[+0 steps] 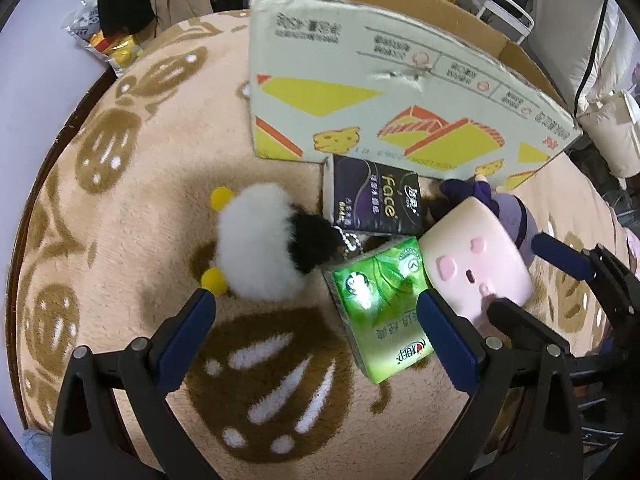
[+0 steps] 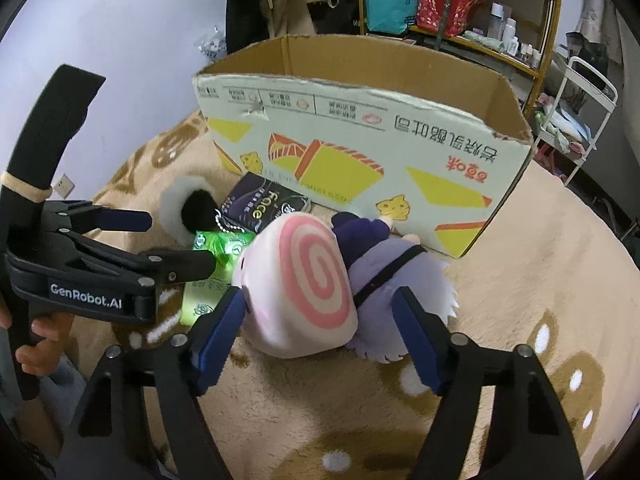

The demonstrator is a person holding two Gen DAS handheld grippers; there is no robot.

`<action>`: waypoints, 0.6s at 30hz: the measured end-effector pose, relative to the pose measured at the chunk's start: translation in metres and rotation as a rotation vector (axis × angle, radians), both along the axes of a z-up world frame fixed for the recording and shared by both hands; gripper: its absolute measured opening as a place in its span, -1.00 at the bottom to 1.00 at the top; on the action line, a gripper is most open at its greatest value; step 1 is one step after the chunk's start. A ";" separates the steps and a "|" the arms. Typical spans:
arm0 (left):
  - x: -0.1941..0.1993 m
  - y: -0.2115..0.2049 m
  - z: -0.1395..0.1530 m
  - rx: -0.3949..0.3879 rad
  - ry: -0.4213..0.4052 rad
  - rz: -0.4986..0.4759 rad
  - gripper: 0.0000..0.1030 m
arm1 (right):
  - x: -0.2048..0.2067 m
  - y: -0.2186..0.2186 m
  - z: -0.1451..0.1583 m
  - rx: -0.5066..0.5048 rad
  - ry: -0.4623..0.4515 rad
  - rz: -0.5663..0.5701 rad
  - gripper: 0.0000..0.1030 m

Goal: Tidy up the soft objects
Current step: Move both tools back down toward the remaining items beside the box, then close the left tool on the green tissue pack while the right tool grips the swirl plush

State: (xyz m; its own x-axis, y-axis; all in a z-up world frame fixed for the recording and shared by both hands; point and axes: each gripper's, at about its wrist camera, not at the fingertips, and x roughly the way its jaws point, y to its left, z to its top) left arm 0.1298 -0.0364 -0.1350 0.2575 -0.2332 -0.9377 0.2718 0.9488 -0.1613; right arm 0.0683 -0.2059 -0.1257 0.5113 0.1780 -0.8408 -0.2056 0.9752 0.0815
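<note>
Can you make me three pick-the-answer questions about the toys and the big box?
1. Where is the green tissue pack?
A. inside the cardboard box
B. on the rug, beside the pink swirl plush
C. on a shelf

2. What colour are the fluffy toy's little pompoms?
A. yellow
B. red
C. blue

3. How is the right hand-held gripper?
A. shut tight on the purple tissue pack
B. open, one finger on each side of the pink swirl plush
C. out of sight

Answers: 1 B, it lies on the rug next to the pink swirl plush. 2 A, both pompoms look yellow. 3 B, its jaws stand wide around the plush.
</note>
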 end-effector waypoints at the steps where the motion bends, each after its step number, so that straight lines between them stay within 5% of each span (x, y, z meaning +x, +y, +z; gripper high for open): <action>1: 0.000 -0.001 -0.001 0.002 0.001 -0.005 0.93 | 0.000 0.000 0.000 -0.003 -0.002 0.004 0.50; 7: -0.003 -0.010 -0.005 0.009 0.011 -0.032 0.93 | -0.003 0.004 0.004 0.007 -0.043 0.031 0.09; 9: -0.003 -0.011 -0.009 0.015 0.015 -0.039 0.93 | -0.004 0.008 0.002 0.007 -0.035 0.059 -0.20; 18: -0.005 -0.023 -0.013 0.033 0.021 -0.086 0.93 | 0.001 0.012 0.000 0.029 -0.005 0.079 -0.60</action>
